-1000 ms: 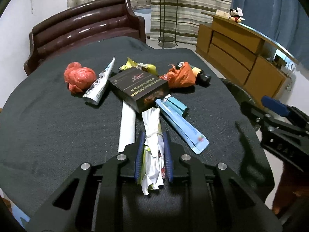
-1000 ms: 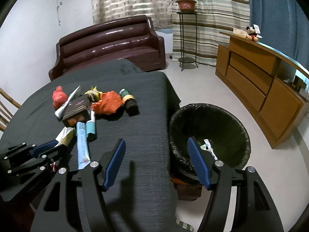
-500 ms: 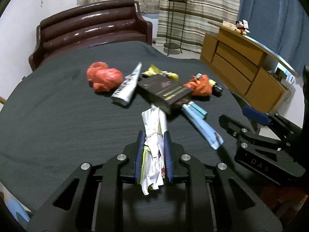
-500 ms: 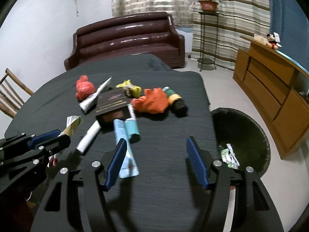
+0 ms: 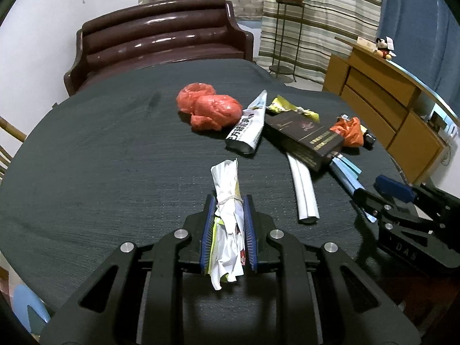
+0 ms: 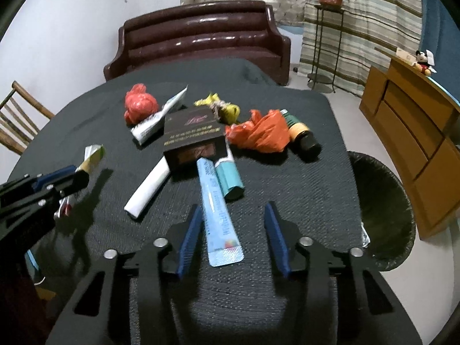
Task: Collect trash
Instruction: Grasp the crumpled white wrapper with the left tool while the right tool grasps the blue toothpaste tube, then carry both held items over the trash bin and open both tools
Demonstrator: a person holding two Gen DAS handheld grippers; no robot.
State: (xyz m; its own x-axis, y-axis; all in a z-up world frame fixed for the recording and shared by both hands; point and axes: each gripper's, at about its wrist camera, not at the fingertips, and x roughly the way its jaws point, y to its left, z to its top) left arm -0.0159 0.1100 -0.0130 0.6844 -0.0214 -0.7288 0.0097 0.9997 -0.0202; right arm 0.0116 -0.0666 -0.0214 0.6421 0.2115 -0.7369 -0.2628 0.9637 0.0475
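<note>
Now, in the left wrist view, the left gripper (image 5: pixel 228 224) has its jaws pressed tight on a crumpled paper wrapper (image 5: pixel 227 201), white with a bit of yellow-green and a rubber band round it. The wrapper sticks out past the blue pads, above the dark desk (image 5: pixel 100 158). Farther back on the desk lies a pile of trash. A red plastic bag (image 5: pixel 210 107) sits just beside a white tube (image 5: pixel 250 128). A dark box (image 5: pixel 304 136) lies next to the tube, with a yellow wrapper (image 5: pixel 283 106) behind it. A white roll (image 5: pixel 303 189) pokes out from under the box. An orange bag (image 5: pixel 349 132) lies to the right of the box. The right gripper (image 5: pixel 371 198) shows at the right edge, over a light blue tube (image 5: pixel 348 178).

Next, in the right wrist view, the right gripper (image 6: pixel 233 235) has its jaws spread apart, and they have just been closing. The flat end of the light blue tube (image 6: pixel 220 218) lies on the desk (image 6: pixel 302 178) between them, but the pads are not pressing on it. A teal tube (image 6: pixel 230 176) lies just beside it. The dark box (image 6: pixel 192 136) touches the far end of the blue tube. The orange bag (image 6: pixel 260 132) leans on a small brown bottle (image 6: pixel 300 132). A black trash bin (image 6: pixel 382 210) stands on the floor by the right side of the desk. The left gripper (image 6: pixel 77 179) is at the left edge, pinching the wrapper (image 6: pixel 92 155).
</note>
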